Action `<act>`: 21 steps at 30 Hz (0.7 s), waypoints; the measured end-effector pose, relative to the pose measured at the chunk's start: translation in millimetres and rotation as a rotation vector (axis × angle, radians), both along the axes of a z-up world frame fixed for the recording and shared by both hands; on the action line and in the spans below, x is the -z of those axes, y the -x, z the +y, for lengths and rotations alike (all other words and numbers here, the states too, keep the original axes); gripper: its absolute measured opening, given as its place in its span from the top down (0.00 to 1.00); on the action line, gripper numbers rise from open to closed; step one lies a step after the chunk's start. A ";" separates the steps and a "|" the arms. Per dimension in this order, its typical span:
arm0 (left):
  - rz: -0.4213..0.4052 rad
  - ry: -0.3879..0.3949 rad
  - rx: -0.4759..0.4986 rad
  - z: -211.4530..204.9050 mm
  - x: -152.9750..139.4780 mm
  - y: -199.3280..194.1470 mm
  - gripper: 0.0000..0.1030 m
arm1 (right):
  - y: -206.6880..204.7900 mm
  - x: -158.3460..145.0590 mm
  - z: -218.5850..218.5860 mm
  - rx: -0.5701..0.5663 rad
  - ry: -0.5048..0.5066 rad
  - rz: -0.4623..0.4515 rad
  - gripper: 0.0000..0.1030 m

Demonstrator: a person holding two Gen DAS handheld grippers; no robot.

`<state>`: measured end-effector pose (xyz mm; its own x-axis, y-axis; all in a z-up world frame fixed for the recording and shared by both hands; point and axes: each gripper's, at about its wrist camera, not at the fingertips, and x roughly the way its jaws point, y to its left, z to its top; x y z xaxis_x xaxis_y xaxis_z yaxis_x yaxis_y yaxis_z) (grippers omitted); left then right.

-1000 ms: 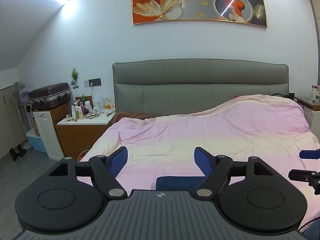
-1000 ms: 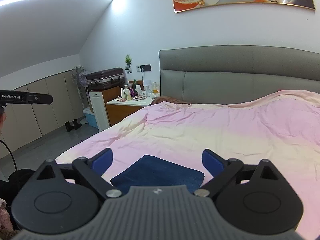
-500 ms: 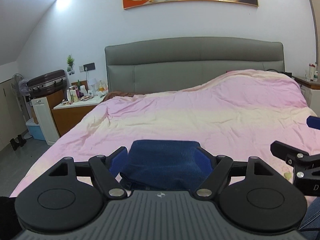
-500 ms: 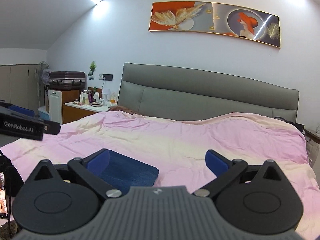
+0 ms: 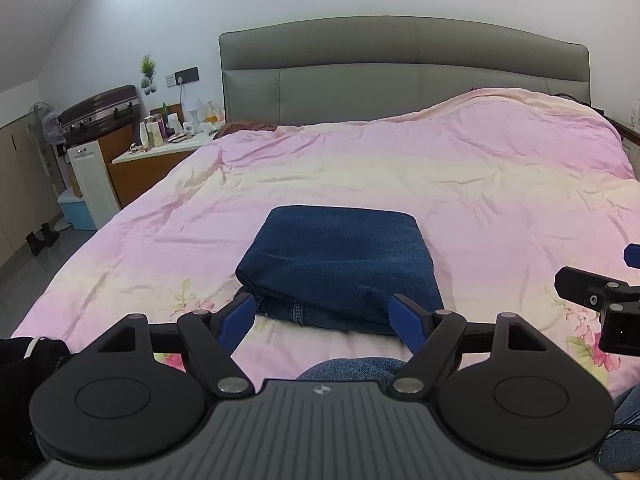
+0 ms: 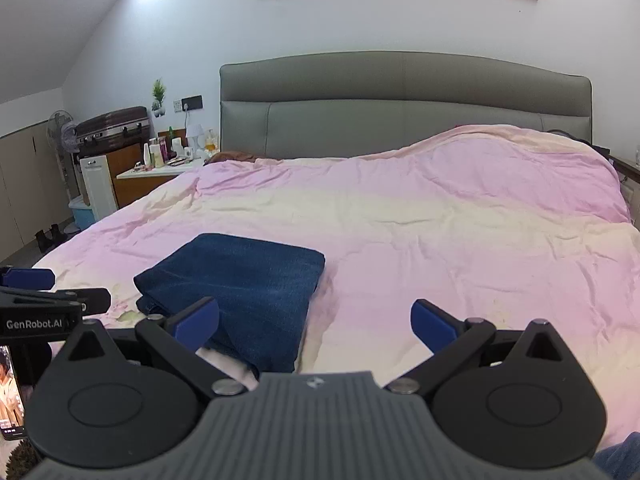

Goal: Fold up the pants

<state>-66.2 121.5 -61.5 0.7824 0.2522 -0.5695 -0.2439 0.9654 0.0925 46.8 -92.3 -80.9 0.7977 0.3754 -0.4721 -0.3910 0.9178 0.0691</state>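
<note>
The pants (image 5: 340, 264) lie folded into a compact dark-blue rectangle on the pink bedcover (image 5: 460, 184), near the foot of the bed and well short of the grey headboard (image 5: 400, 76); judging by that shape the folding itself looks close to done, and the step in hand seems to be a last check or tidy; on the near left side a lower layer with a stitched hem pokes out from under the top fold, so the stack is not quite square; the next move, if any, would call for tucking or nudging that loose edge in line, or pressing the top flat, with a light touch so the layers do not slide apart; the left claw (image 5: 324, 318) hovers just in front of the near edge of the pants with its blue fingers spread wide, holding nothing, and I cannot tell whether its tips brush the cloth; the right claw (image 6: 316, 320) is likewise spread wide and empty, sitting to the right of the stack, its left finger (image 6: 198, 318) overlapping the near right corner of the denim in the right wrist view while the other finger hangs over bare bedcover; whether that finger touches the fabric is unclear; a bedside cabinet (image 5: 160, 164) crowded with bottles stands well apart at the left.
</note>
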 end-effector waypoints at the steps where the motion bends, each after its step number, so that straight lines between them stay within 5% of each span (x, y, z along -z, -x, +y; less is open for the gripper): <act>1: 0.004 -0.002 0.004 -0.4 0.7 0.1 0.13 | 0.0 2.2 1.0 -0.006 0.007 0.008 0.05; 21: 0.007 -0.021 0.031 -6.2 -11.0 5.1 0.13 | 9.3 -4.8 -5.9 -0.016 -0.005 -0.001 0.05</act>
